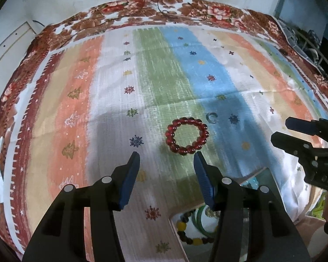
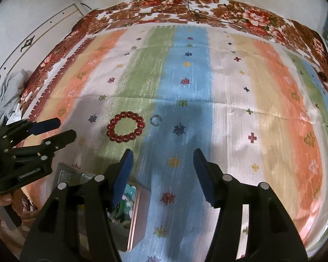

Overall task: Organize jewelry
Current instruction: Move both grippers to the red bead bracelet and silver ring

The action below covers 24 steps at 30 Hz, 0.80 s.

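Note:
A red bead bracelet (image 1: pixel 187 135) lies flat on the striped cloth, just beyond my left gripper (image 1: pixel 166 160), which is open and empty. A small clear open ring (image 1: pixel 212 117) lies just right of the bracelet. My right gripper (image 2: pixel 163 160) is open and empty, to the right of the bracelet (image 2: pixel 125 127) and nearer than the ring (image 2: pixel 156 120). A jewelry box (image 2: pixel 135 207) with beads inside sits under my right gripper's left finger. The box (image 1: pixel 196 227) shows several bracelets in the left wrist view. Each gripper appears in the other's view: the right (image 1: pixel 280 132), the left (image 2: pixel 65 128).
The striped cloth (image 2: pixel 229 109) covers a floral blanket (image 2: pixel 247 13) on a table against a white wall. Thin cables (image 1: pixel 159 4) hang over the far edge. Clothes (image 2: pixel 13 100) lie at the left, clutter (image 1: pixel 306 41) at the far right.

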Tool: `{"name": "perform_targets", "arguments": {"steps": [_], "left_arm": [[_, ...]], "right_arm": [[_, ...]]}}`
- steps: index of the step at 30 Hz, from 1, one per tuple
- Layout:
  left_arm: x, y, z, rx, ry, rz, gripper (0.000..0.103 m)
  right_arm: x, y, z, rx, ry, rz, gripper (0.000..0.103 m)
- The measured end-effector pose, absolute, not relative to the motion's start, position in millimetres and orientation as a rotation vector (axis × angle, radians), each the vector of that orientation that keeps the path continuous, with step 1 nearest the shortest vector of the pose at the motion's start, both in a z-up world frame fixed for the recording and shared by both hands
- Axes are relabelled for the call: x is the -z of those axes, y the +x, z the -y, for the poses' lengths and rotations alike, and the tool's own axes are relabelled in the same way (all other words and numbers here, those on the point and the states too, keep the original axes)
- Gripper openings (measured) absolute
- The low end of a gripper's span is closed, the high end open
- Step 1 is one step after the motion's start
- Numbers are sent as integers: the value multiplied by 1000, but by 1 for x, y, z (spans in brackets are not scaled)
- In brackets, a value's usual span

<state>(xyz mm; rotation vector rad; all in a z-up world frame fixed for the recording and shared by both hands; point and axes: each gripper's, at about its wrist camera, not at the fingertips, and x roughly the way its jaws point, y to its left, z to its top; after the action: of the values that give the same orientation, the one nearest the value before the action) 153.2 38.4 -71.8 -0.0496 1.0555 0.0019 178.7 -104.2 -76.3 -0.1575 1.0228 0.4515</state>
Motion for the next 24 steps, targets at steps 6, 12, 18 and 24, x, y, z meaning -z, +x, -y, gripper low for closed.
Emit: {"name": "perform_targets", "arguments": {"steps": [6,12,18,24], "left_arm": [[80,173,-33,10,-24,-1075,53],[96,194,-35,28,-25,-1123,52],[110,213,-40,47,-47,-1167,52],[123,223,-36,61,-14,-1198,52]], "right_arm": [[83,192,87,-469,-225,-1008,58],[99,212,79,-465,-255,-1049,58],[114,231,75,-466,-244,-1096,58],[127,242,71,-465,-259,-1120,58]]}}
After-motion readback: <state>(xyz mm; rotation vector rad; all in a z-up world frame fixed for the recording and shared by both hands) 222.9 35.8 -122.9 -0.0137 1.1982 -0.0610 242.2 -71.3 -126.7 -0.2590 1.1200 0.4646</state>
